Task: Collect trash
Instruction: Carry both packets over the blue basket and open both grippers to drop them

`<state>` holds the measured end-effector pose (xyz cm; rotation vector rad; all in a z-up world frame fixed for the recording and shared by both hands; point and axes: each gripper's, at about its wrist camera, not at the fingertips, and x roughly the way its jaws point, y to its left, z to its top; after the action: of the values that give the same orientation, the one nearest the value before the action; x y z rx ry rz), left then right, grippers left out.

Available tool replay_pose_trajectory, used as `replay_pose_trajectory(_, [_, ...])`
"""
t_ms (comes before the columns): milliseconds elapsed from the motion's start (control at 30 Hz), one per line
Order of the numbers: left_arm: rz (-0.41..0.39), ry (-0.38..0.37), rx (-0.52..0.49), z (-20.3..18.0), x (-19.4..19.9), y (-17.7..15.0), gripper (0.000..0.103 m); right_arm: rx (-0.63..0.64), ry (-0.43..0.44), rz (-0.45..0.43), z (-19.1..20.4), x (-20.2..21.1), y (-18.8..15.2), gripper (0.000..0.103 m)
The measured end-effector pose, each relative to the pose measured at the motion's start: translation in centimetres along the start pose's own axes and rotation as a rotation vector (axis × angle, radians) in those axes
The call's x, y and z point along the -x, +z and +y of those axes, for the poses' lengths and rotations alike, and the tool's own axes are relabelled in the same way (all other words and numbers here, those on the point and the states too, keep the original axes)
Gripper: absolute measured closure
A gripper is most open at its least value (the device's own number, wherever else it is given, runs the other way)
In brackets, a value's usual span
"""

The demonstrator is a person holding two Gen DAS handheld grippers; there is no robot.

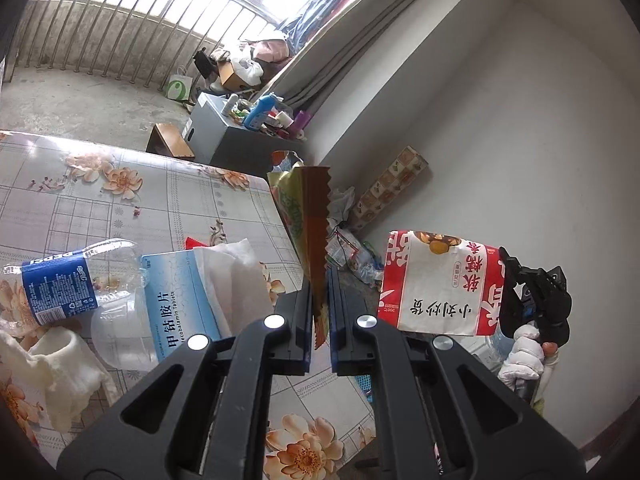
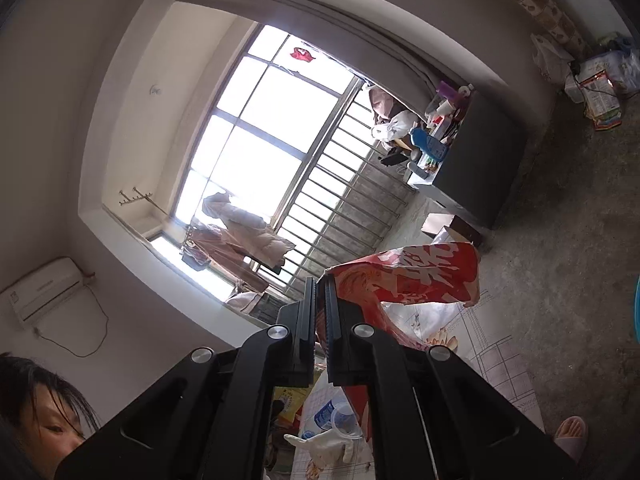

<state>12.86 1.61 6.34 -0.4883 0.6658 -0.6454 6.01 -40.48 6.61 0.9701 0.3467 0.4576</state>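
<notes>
Looking through the left wrist camera, I saw my left gripper point(image 1: 320, 300) pinched narrow on a yellow-green snack wrapper point(image 1: 306, 224), which stood upright between the two fingers with its saw-toothed edge to the right. Below it lay the floral tablecloth point(image 1: 160, 200) of the table. On the cloth, left of the gripper, a crushed Pepsi bottle point(image 1: 72, 280) lay on its side, touching a blue medicine box point(image 1: 176, 300); a white tissue point(image 1: 232, 276) rested on that box and a crumpled cloth point(image 1: 56, 372) sat nearer the camera. Off to the right, clear of the table edge, my right gripper point(image 1: 508, 280) held a red-and-white snack bag point(image 1: 440, 284) by one end in the air, with a white-gloved hand point(image 1: 524, 360) on its handle.

Through the right wrist camera, the right gripper point(image 2: 320, 320) was closed tight on the red-and-white snack bag point(image 2: 412, 276), whose body stuck out to the right above the tablecloth point(image 2: 492, 360). Beneath the fingers I made out the Pepsi bottle point(image 2: 332, 416) and a gloved hand point(image 2: 324, 444).
</notes>
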Motion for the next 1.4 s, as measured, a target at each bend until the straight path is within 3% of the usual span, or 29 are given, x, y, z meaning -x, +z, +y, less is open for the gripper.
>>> replay_pose_trajectory(233, [0.290, -0.147, -0.069, -6.7, -10.9, -1.3, 0.098, 0.057, -0.265, -0.099, -2.9, 6.4, 0.0, 0.099])
replay_pose_trajectory(333, [0.425, -0.174, -0.124, -10.2, -16.6, -3.0, 0.098, 0.064, -0.397, -0.131, -5.3, 8.3, 0.2, 0.099])
replay_pose_trajectory(600, [0.722, -0.132, -0.297, -17.0, -32.0, -10.3, 0.098, 0.002, -0.706, -0.134, -15.7, 9.8, 1.4, 0.099])
replay_pose_trajectory(767, [0.853, -0.102, -0.399, -19.2, -40.7, -14.9, 0.098, -0.093, -0.763, -0.111, -23.9, 9.5, 2.7, 0.099])
replay_pose_trajectory(967, [0.965, -0.031, -0.489, -19.1, -50.2, -20.6, 0.098, -0.139, -0.876, -0.065, -32.3, 7.8, 4.0, 0.098])
replay_pose_trajectory(1067, [0.996, 0.023, -0.509, -18.4, -53.1, -22.6, 0.087, -0.203, -0.910, -0.056, -35.6, 7.8, 3.8, 0.098])
replay_pose_trajectory(1100, [1.002, 0.031, -0.496, -18.1, -53.7, -23.0, 0.085, -0.219, -0.903, -0.065, -36.0, 8.1, 3.7, 0.098])
replay_pose_trajectory(1200, [1.001, 0.026, -0.459, -17.6, -54.8, -23.2, 0.065, -0.238, -0.896, -0.091, -36.9, 9.0, 3.2, 0.097])
replay_pose_trajectory(1400, [0.940, -0.018, -0.463, -19.4, -53.6, -22.0, 0.061, -0.266, -0.911, -0.134, -36.8, 12.0, 2.3, 0.097])
